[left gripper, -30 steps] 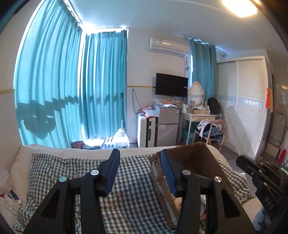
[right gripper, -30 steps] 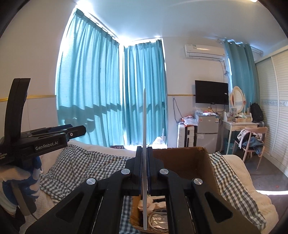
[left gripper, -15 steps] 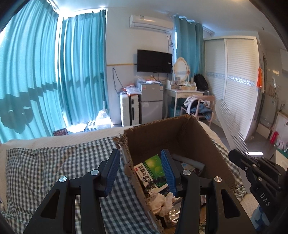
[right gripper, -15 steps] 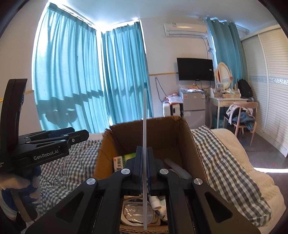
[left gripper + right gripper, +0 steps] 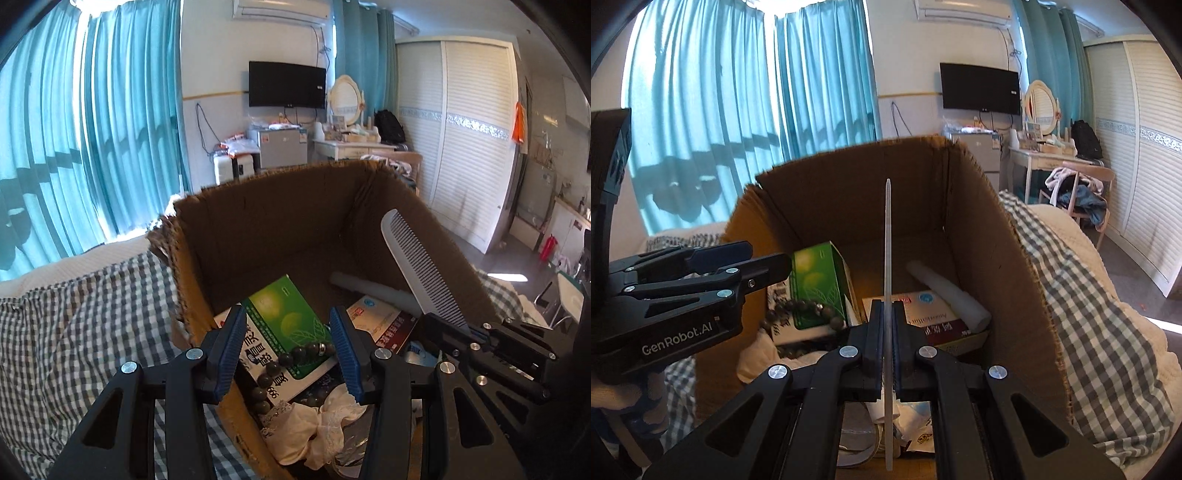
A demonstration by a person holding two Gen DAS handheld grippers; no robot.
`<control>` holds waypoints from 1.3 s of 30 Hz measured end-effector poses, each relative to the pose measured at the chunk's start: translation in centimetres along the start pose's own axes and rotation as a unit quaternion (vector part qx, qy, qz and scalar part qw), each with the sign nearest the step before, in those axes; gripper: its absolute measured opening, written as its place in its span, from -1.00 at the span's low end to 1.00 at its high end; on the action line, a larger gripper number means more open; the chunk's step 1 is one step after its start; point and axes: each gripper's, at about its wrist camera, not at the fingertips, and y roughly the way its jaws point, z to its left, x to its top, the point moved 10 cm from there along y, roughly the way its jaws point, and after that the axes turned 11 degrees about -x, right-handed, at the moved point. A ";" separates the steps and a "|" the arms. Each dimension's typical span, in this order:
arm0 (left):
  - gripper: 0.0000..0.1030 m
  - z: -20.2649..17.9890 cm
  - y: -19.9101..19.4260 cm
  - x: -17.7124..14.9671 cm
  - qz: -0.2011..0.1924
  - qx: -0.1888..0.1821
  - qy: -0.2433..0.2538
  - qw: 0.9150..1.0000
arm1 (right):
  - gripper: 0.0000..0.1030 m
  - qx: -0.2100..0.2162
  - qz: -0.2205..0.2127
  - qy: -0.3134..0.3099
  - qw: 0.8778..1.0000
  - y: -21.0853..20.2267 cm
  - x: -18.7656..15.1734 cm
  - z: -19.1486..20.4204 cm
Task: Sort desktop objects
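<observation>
While the right tool point(image 5: 888, 354) is clamped tight on the white comb point(image 5: 887, 280), which in its own view stands edge-on up the middle of the frame, the sensible thing is to carry the comb low into the cardboard box point(image 5: 990, 236) before letting go, not to drop it from rim height. In the left wrist view the same comb point(image 5: 421, 266) slants from the right tool point(image 5: 480, 343) at lower right up toward the box's right wall, its teeth facing right.

Already the box holds a green packet point(image 5: 284, 314), a string of dark beads point(image 5: 291, 360) draped over it, a white and red packet point(image 5: 376, 321), a pale roll point(image 5: 373, 290) at the back and crumpled white cloth point(image 5: 314, 428) at the bottom of the frame. A flat spot seems to lie over the white and red packet, in the centre of the box; lay the comb down there on its side, so that it does not wedge upright against the wall.

The left tool point(image 5: 288, 354) stands partly open with nothing gripped; the beads and green packet only show through its gap, lower centre. Keep it off the beads, and off the box, which sits on a checked blanket point(image 5: 92, 325).
</observation>
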 end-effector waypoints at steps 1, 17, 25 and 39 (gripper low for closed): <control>-0.05 0.0 0.5 -0.3 0.005 -0.001 -0.001 1.000 | -0.94 -0.002 0.005 -0.003 1.000 0.3 -0.2 0.1; -0.02 -0.5 -4.5 2.1 -0.039 0.002 -0.005 0.999 | -0.23 -0.012 -0.044 0.007 0.999 -4.1 2.2 -0.5; 0.55 0.3 -10.8 3.3 -0.081 0.024 -0.016 0.996 | 0.63 -0.026 -0.102 0.016 0.994 -9.4 4.8 -0.6; 1.00 1.6 -20.6 4.3 -0.149 0.061 -0.019 0.987 | 0.99 -0.059 -0.165 0.013 0.984 -17.3 8.0 1.3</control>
